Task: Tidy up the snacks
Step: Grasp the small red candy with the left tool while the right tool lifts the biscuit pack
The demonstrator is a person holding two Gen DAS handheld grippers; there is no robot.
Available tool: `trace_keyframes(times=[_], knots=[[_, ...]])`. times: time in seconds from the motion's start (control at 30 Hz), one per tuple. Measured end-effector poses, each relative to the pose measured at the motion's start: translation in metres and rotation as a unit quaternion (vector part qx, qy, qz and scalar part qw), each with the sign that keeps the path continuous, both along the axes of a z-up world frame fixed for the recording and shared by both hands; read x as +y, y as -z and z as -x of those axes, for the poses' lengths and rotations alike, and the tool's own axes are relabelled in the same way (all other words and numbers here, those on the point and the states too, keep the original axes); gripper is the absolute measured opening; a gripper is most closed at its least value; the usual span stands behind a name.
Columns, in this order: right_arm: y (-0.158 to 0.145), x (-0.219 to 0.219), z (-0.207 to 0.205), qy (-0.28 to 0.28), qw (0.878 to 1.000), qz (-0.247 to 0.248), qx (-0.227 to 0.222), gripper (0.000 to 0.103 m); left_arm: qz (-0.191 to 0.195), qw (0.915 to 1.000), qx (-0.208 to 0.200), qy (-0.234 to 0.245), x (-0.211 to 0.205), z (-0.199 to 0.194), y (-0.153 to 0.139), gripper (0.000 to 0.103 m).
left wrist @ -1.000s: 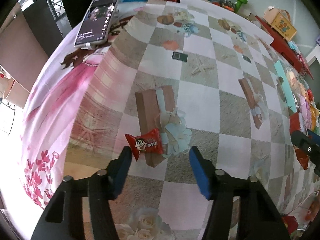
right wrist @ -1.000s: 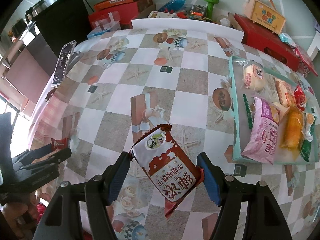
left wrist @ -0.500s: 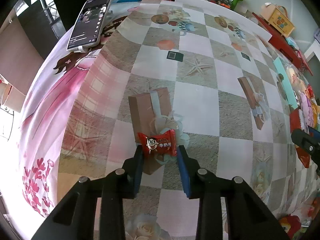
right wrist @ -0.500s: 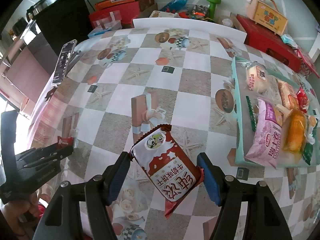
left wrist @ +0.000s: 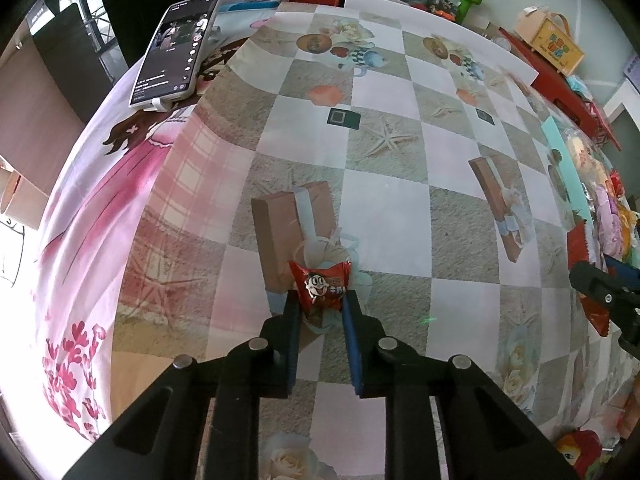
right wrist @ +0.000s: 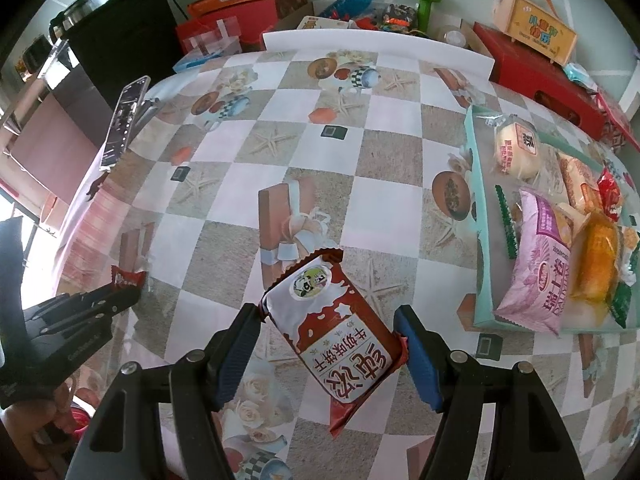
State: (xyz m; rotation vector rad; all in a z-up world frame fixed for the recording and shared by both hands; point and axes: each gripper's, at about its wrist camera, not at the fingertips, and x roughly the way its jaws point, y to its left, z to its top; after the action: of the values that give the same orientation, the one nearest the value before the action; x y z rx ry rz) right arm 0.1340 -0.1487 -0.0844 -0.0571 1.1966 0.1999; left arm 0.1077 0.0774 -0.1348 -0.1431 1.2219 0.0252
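Observation:
My left gripper (left wrist: 320,300) is shut on a small red wrapped candy (left wrist: 322,286) with a cartoon face, held just above the checked tablecloth. It also shows in the right wrist view (right wrist: 120,292) at the far left, with the candy (right wrist: 126,278) at its tip. My right gripper (right wrist: 328,324) is shut on a red-and-white biscuit packet (right wrist: 336,328), held above the table. A mint-green tray (right wrist: 478,216) at the right holds several snacks, among them a pink packet (right wrist: 536,264) and a round bun (right wrist: 516,148).
A phone (left wrist: 176,48) lies on a stand at the table's far left. Red boxes (right wrist: 544,76), a green dumbbell (right wrist: 426,2), a blue bottle and a small cardboard carrier crowd the far edge. A white board (right wrist: 372,40) lies along the back.
My left gripper has closed on the red candy and lifted it slightly. My right gripper has kept hold of the biscuit packet and hardly moved.

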Motion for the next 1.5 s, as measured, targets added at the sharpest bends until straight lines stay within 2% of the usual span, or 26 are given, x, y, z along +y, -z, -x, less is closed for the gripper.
trace_keyframes(times=[0.1,0.37,0.9,1.2,1.5], knots=[[0.0,0.0,0.0,0.0,1.0,0.0,0.0,0.072,0.001,1.0,-0.007,0.001,0.0,0.0,-0.004,0.01],[0.0,-0.001,-0.001,0.002,1.0,-0.003,-0.002,0.072,0.0,0.9997,-0.022,0.006,-0.003,0.001,-0.012,0.01],[-0.021,-0.016,-0.003,0.025,0.999,-0.024,-0.037,0.072,-0.008,0.9952,-0.092,0.034,-0.028,-0.001,-0.06,0.01],[-0.043,-0.034,-0.014,0.054,0.995,-0.04,-0.073,0.072,-0.009,0.99,-0.122,0.069,-0.066,-0.015,-0.083,0.01],[-0.041,-0.07,-0.029,0.101,0.99,-0.048,-0.085,0.072,-0.019,0.984,-0.135,0.115,-0.121,-0.04,-0.091,0.01]])
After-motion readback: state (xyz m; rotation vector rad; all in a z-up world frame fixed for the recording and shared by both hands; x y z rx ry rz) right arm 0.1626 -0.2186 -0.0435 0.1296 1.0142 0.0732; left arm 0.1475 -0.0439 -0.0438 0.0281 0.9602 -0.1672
